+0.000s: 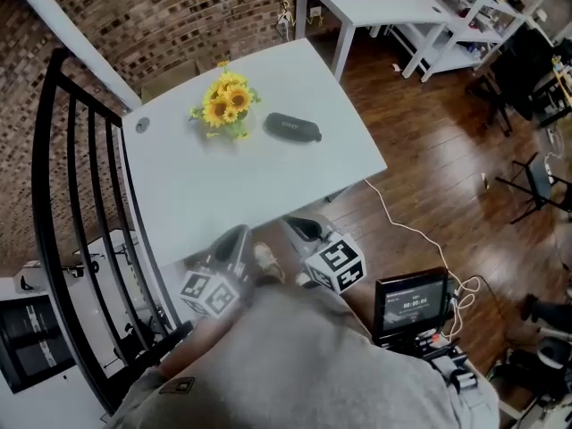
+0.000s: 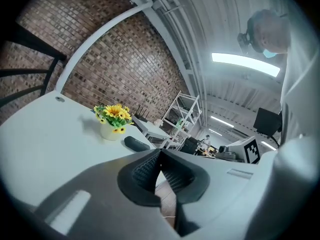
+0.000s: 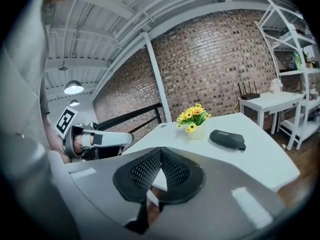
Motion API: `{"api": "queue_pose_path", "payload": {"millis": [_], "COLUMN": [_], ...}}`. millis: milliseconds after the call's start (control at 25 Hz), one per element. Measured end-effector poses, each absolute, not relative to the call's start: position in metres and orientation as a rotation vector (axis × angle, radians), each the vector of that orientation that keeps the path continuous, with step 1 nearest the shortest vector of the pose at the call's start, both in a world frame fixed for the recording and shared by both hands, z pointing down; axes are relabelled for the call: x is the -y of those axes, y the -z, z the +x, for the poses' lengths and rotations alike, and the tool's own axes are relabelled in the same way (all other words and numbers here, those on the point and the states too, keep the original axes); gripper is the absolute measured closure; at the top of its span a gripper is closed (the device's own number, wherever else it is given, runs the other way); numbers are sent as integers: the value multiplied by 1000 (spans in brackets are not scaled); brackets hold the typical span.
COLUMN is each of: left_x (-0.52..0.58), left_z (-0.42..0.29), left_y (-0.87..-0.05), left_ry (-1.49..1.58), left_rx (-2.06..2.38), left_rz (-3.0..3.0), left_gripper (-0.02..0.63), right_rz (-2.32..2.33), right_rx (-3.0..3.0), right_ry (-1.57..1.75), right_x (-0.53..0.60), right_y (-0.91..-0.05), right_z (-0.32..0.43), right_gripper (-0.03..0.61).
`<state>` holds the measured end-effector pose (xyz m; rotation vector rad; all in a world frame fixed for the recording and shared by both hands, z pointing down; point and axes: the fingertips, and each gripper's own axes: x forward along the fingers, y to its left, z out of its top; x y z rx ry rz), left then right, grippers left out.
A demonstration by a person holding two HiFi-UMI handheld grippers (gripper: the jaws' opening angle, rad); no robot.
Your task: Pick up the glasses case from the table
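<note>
Both the left gripper (image 1: pixel 236 238) and the right gripper (image 1: pixel 304 229) hang at the table's (image 1: pixel 206 195) six o'clock edge, jaws pressed together and empty; the glasses case (image 1: pixel 292 127) lies well ahead at twelve o'clock, at three o'clock of the flowers (image 1: pixel 225 103); too far to grasp, I'd say.

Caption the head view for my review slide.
Shut, empty left gripper and right gripper near a white table bearing a glasses case beside yellow flowers.

Workshop; brick wall (image 1: pixel 179 16); white shelving (image 1: pixel 478 25); floor cable (image 1: pixel 402 226)
</note>
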<state>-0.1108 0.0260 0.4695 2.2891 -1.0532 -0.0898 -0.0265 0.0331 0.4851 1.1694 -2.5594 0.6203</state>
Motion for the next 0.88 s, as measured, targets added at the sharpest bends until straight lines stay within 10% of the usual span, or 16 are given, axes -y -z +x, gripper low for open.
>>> {"api": "queue_pose_path", "payload": {"millis": [880], "left_x": [124], "left_z": [-86], "left_y": [-498], "left_ry": [30], "left_rx": [1045], "left_rz": [2247], "left_gripper": [614], "right_rz": [1077], "right_rx": [2471], "right_ry": [-537], "right_x": [129], "right_y": [-512], "right_z": [-9], "right_gripper": [566]}}
